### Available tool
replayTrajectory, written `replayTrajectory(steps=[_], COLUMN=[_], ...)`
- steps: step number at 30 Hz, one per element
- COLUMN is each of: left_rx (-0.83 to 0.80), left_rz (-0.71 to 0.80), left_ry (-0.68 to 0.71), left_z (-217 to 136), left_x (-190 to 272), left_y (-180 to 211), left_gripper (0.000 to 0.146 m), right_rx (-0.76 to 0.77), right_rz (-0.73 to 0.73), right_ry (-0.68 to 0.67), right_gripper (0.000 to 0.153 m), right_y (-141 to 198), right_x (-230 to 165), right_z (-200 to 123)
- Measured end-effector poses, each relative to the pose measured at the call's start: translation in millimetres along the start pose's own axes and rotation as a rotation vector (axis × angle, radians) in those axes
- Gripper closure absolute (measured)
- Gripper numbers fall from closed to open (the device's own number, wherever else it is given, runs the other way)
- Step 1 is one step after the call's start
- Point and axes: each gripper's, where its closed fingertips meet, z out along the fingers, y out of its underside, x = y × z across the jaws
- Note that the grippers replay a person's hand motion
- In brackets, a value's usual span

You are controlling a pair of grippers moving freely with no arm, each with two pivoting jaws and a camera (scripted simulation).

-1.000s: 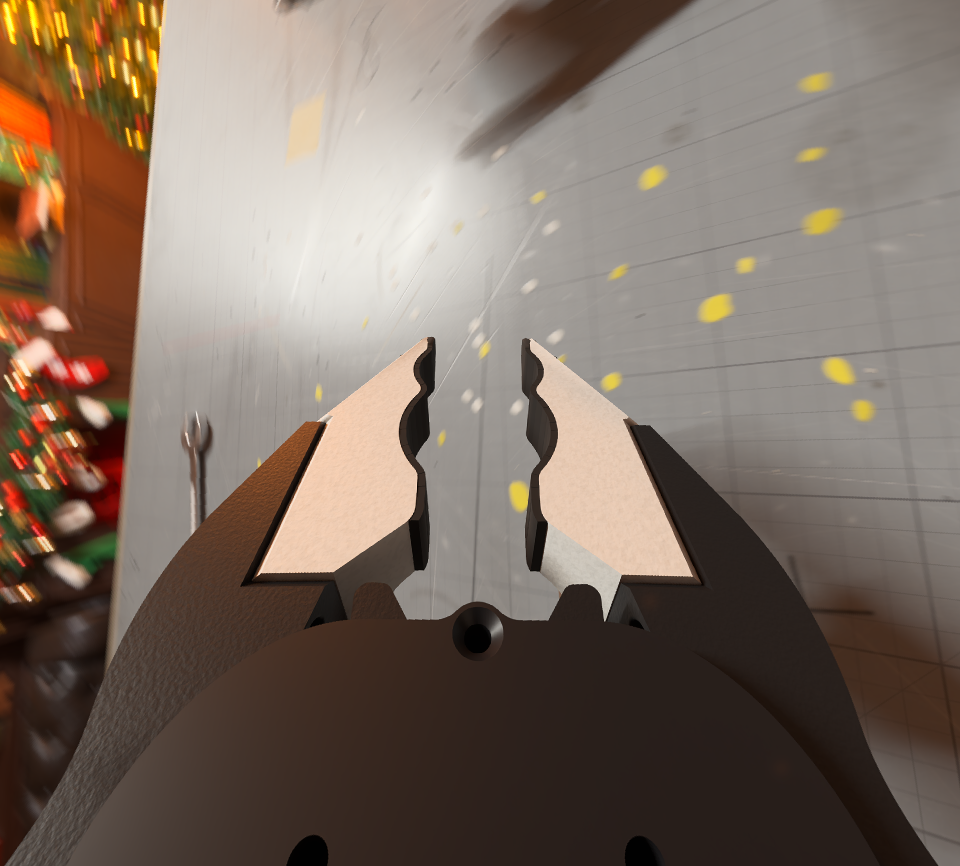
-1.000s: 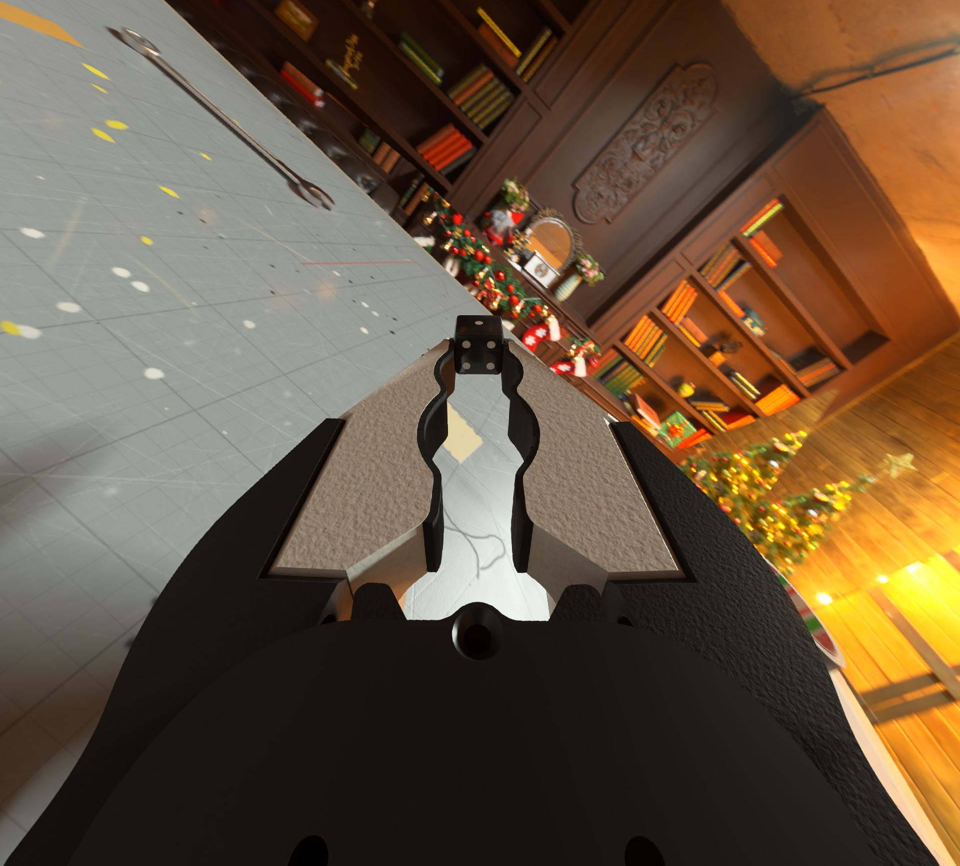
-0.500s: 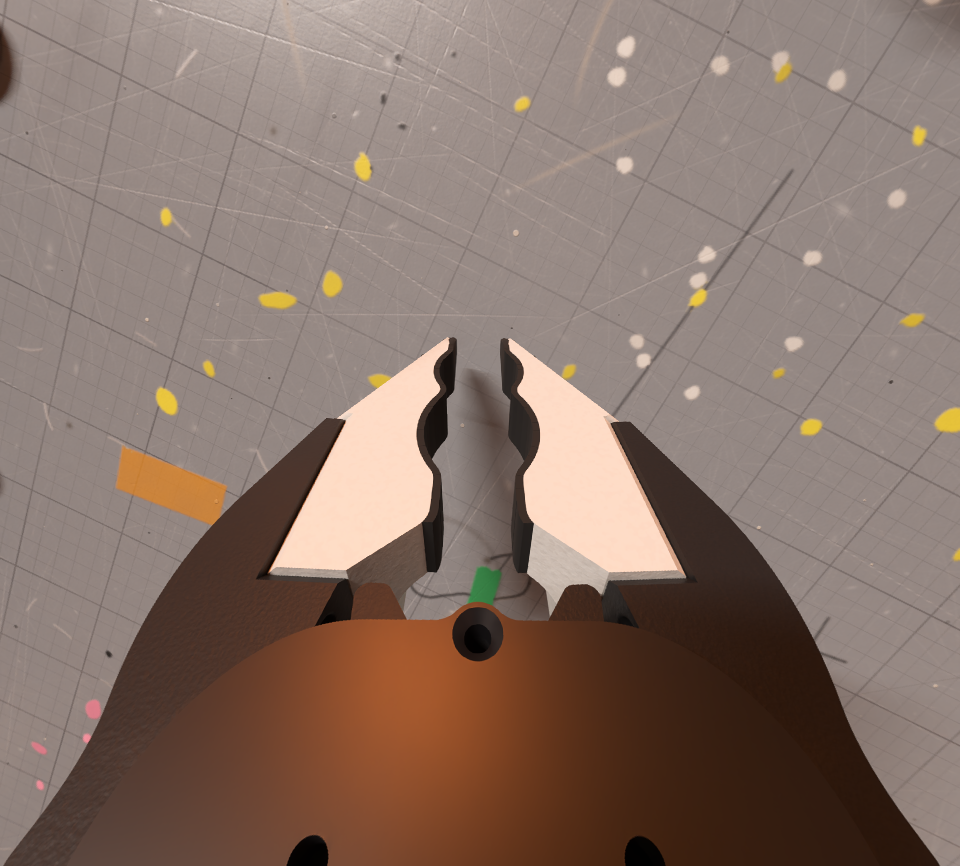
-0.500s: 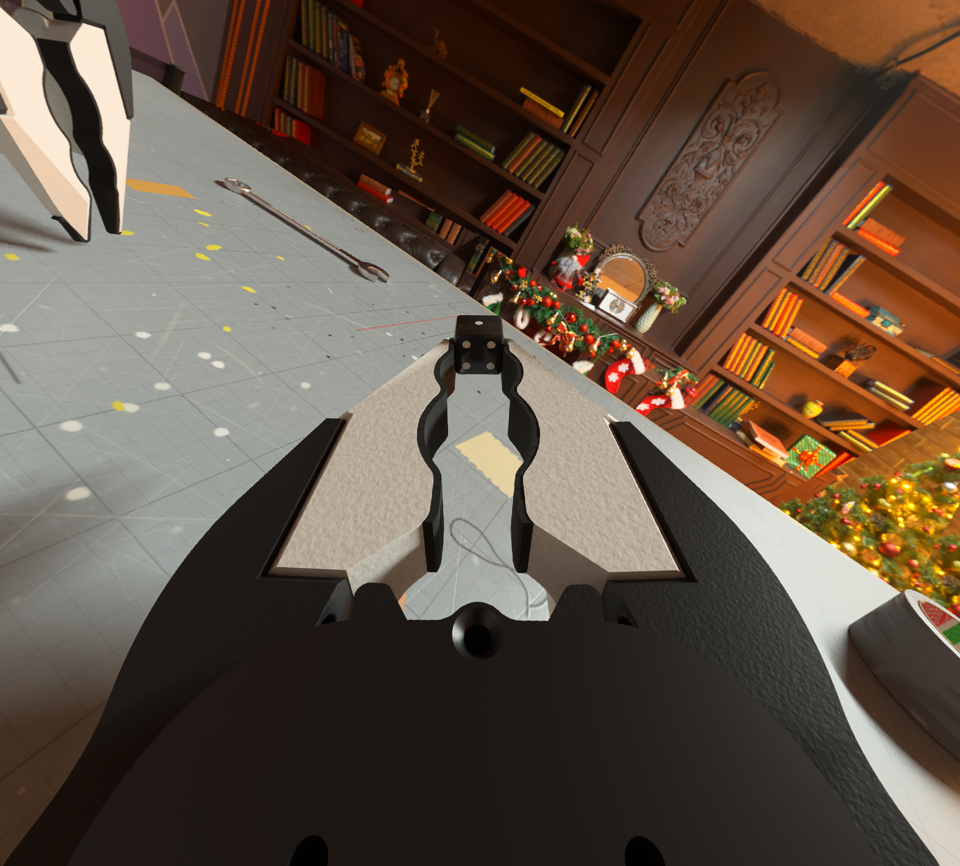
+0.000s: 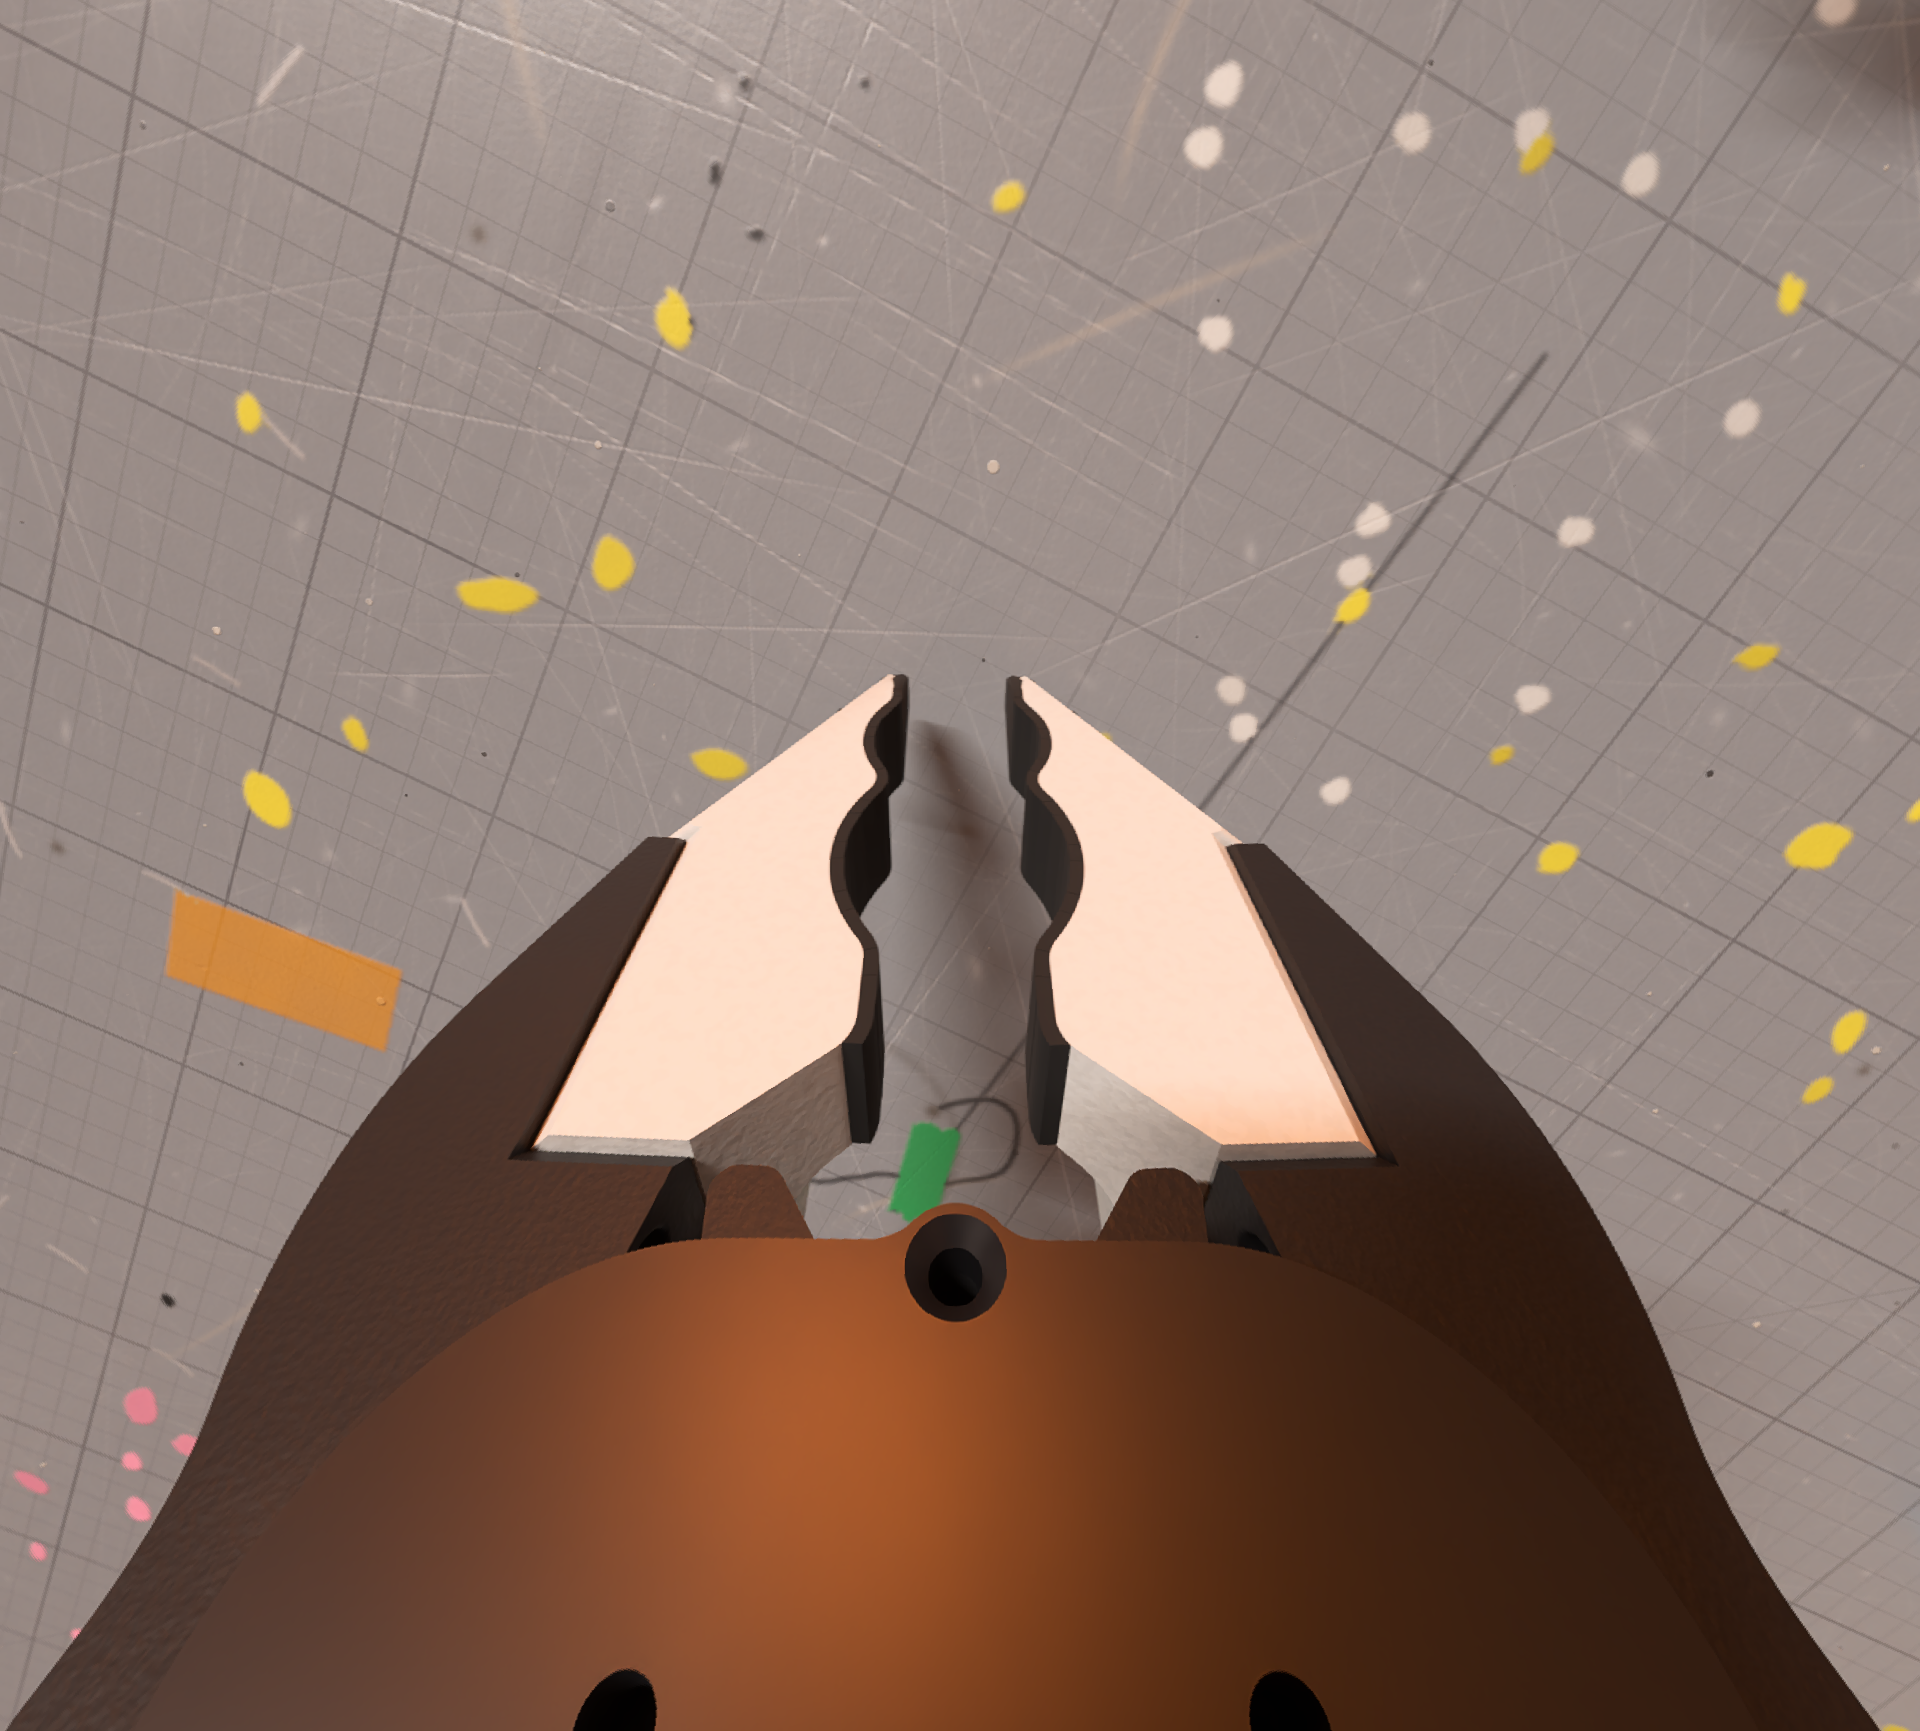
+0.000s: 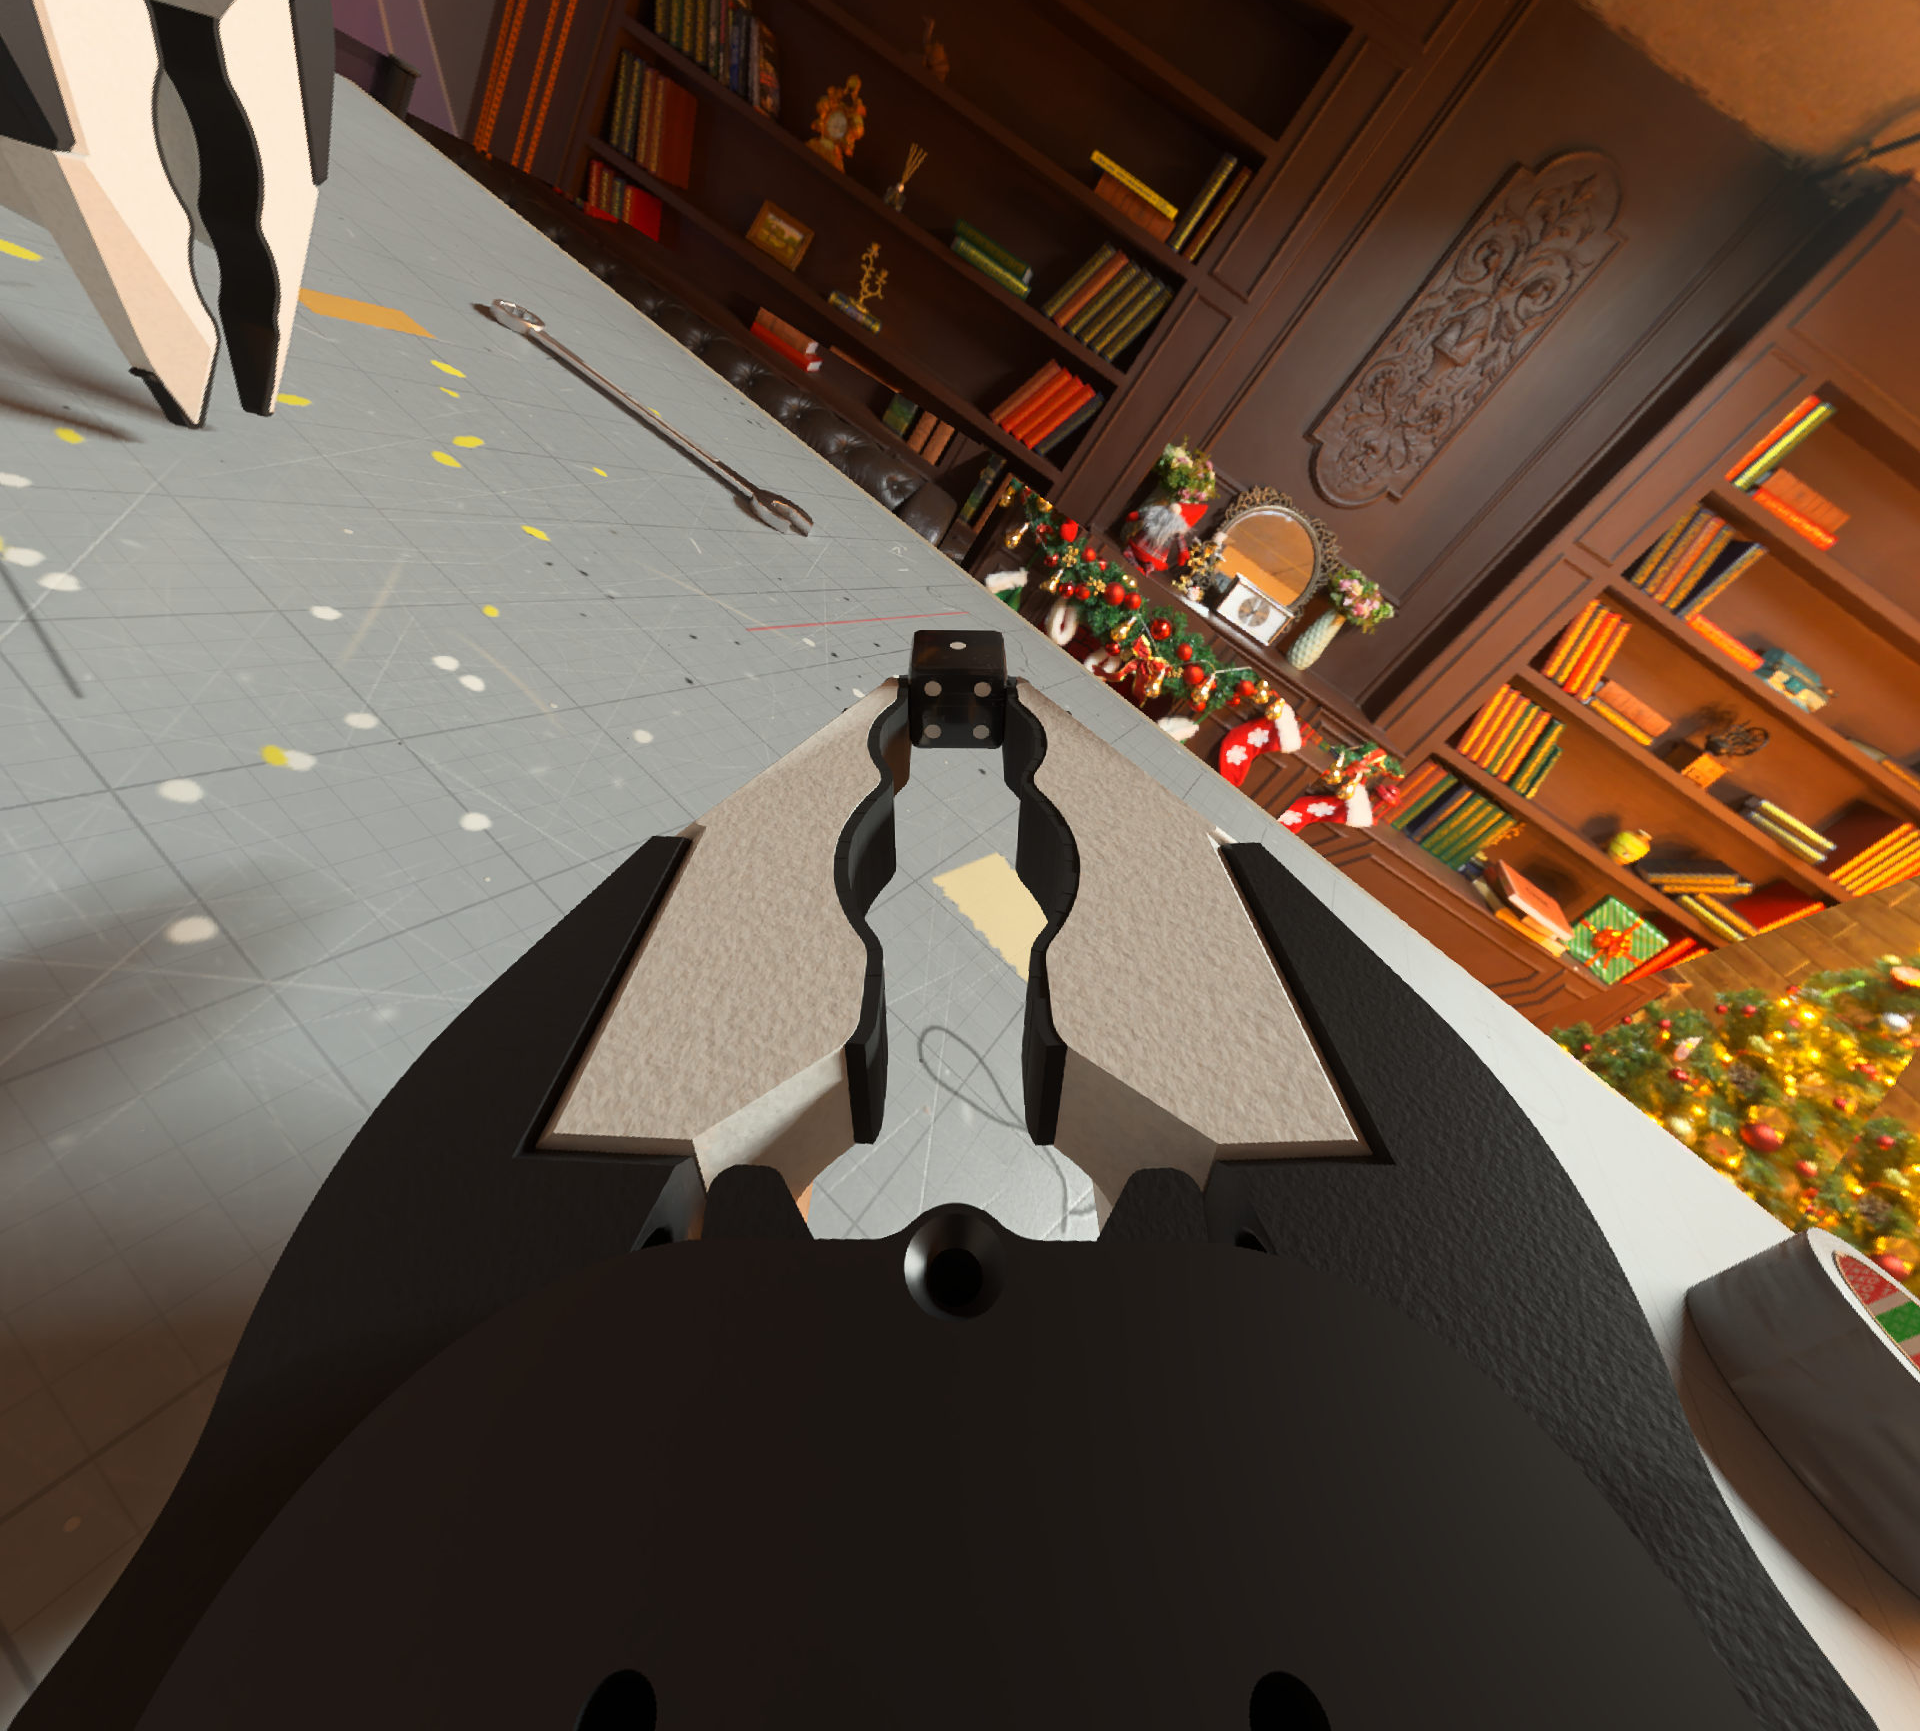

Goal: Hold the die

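You are gripping the small black cube die with white pips (image 6: 956,702) at 12 o'clock in your black right claw (image 6: 957,713), clamped at its very tips above the grey gridded bench (image 6: 312,746). Your brown left claw (image 5: 956,694) is hanging slightly parted, empty, nothing to reach for.

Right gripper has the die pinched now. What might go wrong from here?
1. The die sits only at the very fingertips of the right gripper, past the padded hollows, so a jolt may let it twist or slip out.
2. It is held above the mat near the table edge; if dropped, it might roll off.
3. The left gripper hangs empty, jaws apart, close to the mat; a sweep might hit the wrench.
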Motion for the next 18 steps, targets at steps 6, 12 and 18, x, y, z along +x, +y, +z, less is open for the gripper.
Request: replayTrajectory(steps=[6, 12, 18], left_rx=[0.085, 0.349, 0.200], left_rz=[0.019, -0.040, -0.019], left_ry=[-0.014, -0.007, -0.001], left_z=[-6, -30, -10], left_x=[-1, 0, 6], left_y=[-1, -9, 5], left_gripper=[0.142, 0.146, 0.124], right_rx=[-0.002, -0.002, -0.016], right_rz=[-0.019, -0.123, -0.179], right_ry=[-0.011, -0.050, -0.069], right_gripper=[0.136, 0.136, 0.136], right_y=[-1, -4, -4], right_x=[-3, -17, -26], right_z=[0, 2, 2])
